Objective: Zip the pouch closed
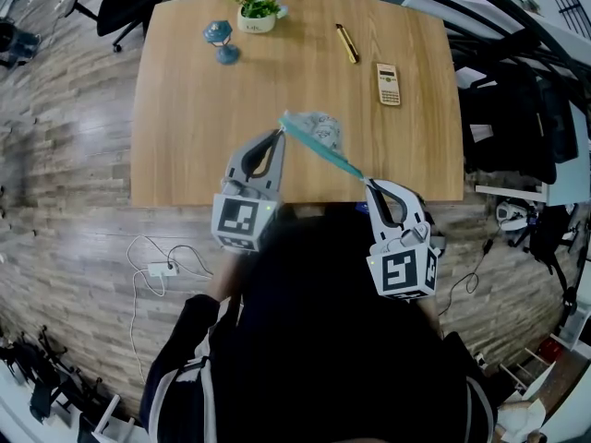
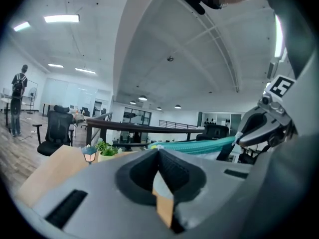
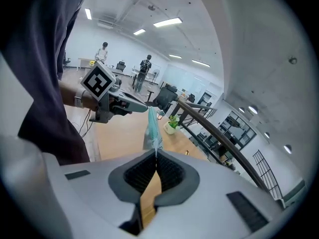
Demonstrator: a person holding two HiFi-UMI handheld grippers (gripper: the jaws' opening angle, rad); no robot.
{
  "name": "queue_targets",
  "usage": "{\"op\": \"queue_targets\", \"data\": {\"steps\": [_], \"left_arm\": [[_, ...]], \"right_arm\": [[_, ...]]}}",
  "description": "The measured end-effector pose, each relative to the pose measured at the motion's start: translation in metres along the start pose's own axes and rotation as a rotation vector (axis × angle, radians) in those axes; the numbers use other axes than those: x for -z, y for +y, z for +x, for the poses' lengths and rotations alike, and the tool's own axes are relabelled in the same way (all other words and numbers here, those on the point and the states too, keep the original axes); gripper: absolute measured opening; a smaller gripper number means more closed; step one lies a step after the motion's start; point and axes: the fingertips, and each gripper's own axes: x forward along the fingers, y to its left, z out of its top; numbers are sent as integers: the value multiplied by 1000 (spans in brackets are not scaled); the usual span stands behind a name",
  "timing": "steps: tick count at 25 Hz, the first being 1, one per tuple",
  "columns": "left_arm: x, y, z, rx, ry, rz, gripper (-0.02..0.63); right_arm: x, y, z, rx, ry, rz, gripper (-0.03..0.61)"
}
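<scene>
Pouch [image 1: 321, 138]: teal zip edge, stretched taut in mid-air over the near edge of the table [image 1: 185, 109], centre of the head view. Left gripper [image 1: 280, 133]: jaws clamped on its upper-left end. Right gripper [image 1: 367, 184]: jaws clamped on its lower-right end.

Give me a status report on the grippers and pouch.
Left gripper, right gripper shut on pouch ends. Pouch taut between them, above table. Nothing blocking.
</scene>
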Motion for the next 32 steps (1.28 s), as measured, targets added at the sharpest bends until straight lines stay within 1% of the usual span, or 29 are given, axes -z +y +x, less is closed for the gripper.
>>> {"op": "queue_targets", "data": {"steps": [4,7,8,10,11,13,17,19,21,22,24,27,29,32], "left_arm": [[1,5,-1,3,2,-30,3],[0,7,-2,-16,1,-26,3],[1,12,-2,-38,3,-35,3],[3,35,-7,-118,11,-73,2],[4,50,-13,-161,15,-86,2],[1,74,-26,-232,15,-70,2],[-25,92,-47,-315,-27,46,2],[-37,96,-57,-357,-54,98,2],[-45,99,-66,-393,-79,112,2],[-47,100,-70,-405,-86,106,2],[-50,101,-75,-409,-85,92,2],[-53,99,-81,-407,-95,106,2],[-55,98,-82,-410,-102,117,2],[-62,97,-82,-406,-125,123,2]], "right_arm": [[-5,0,1,-7,-12,-5,15],[-2,-2,6,-13,-14,16,17],[-1,-5,7,2,-20,31,17],[3,-20,4,68,-41,74,17],[5,-29,0,102,-56,105,17],[9,-49,-8,153,-109,200,15],[15,-89,-19,257,-288,448,14],[22,-102,-15,283,-370,572,14],[29,-111,-8,298,-414,641,14],[31,-114,-5,306,-422,649,14],[30,-117,1,319,-436,633,14],[20,-118,4,314,-466,547,12],[13,-116,7,317,-461,487,12],[5,-115,9,310,-471,474,12]]}}
